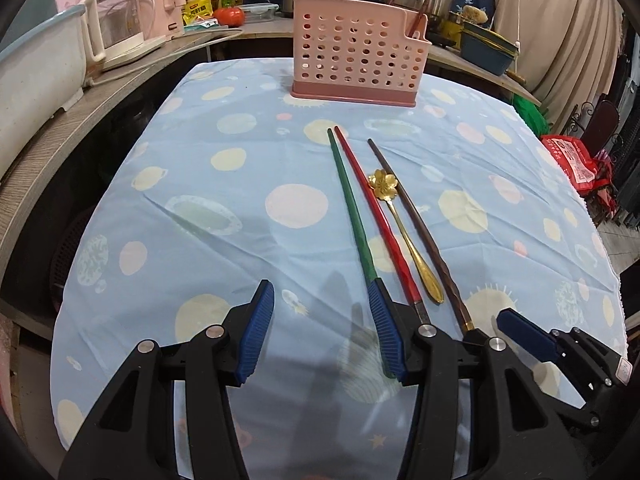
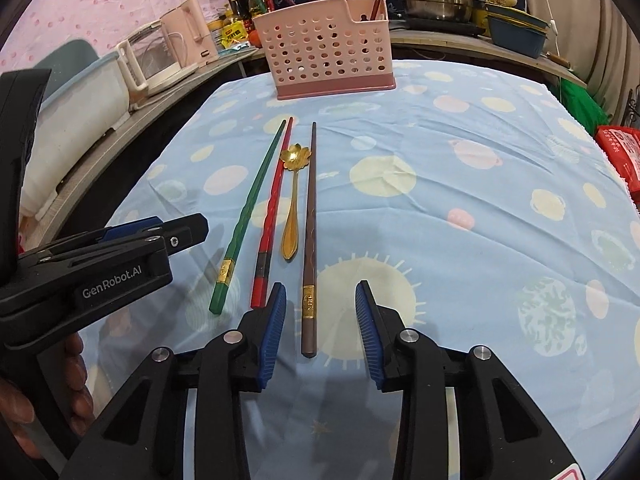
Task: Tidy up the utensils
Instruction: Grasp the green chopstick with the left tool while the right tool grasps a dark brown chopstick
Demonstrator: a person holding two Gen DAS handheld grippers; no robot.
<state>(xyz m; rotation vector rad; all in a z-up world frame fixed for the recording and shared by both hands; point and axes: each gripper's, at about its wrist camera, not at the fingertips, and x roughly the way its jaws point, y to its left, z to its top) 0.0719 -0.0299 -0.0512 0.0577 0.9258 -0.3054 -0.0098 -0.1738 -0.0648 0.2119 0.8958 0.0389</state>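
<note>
Meanwhile, on a table draped in a pale blue cloth with pastel dots (image 2: 460, 208), a green chopstick (image 2: 248, 210), a red chopstick (image 2: 274, 208), a gold flower-bowled spoon (image 2: 292, 200) and a dark brown chopstick (image 2: 310, 240) are lying side by side, well short of the pink perforated plastic utensil holder (image 2: 328, 52) standing at the far edge. The right gripper (image 2: 320, 328) is hovering with its blue pads partly open on either side of the brown chopstick's butt end, not pressing it. The left gripper (image 1: 320, 332) is hanging partly open and empty, its right pad over the green chopstick's handle.
</note>
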